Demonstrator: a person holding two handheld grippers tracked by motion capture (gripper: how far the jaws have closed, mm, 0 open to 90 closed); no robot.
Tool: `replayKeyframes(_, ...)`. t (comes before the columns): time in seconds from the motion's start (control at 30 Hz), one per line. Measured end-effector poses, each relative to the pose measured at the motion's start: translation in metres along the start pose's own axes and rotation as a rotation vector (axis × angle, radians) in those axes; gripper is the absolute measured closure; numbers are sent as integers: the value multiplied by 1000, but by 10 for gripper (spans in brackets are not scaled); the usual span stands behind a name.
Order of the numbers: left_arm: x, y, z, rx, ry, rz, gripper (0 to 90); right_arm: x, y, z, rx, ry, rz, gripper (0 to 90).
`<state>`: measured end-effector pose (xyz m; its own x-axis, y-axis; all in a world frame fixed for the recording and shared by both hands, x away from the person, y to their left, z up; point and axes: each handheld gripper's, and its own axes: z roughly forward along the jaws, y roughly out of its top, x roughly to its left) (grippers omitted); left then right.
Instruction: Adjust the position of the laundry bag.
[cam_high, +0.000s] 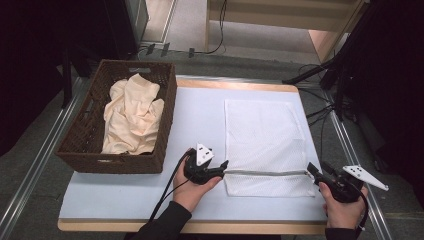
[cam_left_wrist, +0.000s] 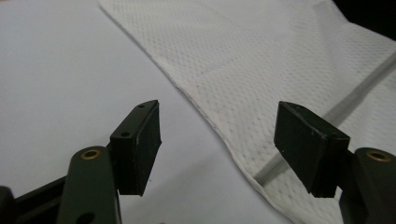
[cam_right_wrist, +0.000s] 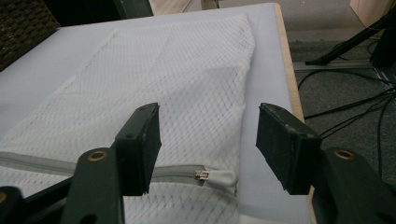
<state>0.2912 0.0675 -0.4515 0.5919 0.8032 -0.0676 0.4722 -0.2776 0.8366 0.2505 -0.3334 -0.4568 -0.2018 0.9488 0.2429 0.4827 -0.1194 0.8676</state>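
Near the front edge of the bench (cam_high: 125, 200), the left gripper (cam_high: 223, 167) sits at the left end of the zipper (cam_high: 265, 173) on a white mesh bag (cam_high: 262, 135). Its fingers (cam_left_wrist: 140, 144) are apart, with the bag's edge and bare bench between them, clamped on nothing. The right gripper (cam_high: 312, 171) sits by the front right corner, at the zipper's other end. Its fingers (cam_right_wrist: 140, 144) are apart too, with the small zipper pull (cam_right_wrist: 201, 175) just past them. The bag lies flat on the right half of the bench and its zipper is done up. Farther back, at the left edge, stands a brown woven basket (cam_high: 82, 132). A cream cloth (cam_high: 131, 117) lies crumpled inside it.
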Motion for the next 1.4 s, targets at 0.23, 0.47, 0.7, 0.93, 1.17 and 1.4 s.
replayKeyframes(0.23,7,8,31,48,14,-59,383,-11,-1,19,48,-42,47,494)
replayKeyframes(0.47,5,14,56,111,73,-46,399,-12,-6,31,101,-57,40,527)
replayKeyframes(0.7,5,15,68,139,75,-86,432,-9,-10,36,142,-91,19,507)
replayKeyframes(0.93,-2,17,74,162,82,-58,455,-6,-14,42,187,-110,-4,554)
replayKeyframes(1.17,-6,19,77,177,135,-27,571,-2,-15,46,234,-113,-41,599)
replayKeyframes(1.4,-14,22,81,193,146,47,884,11,-17,49,246,-163,-134,827)
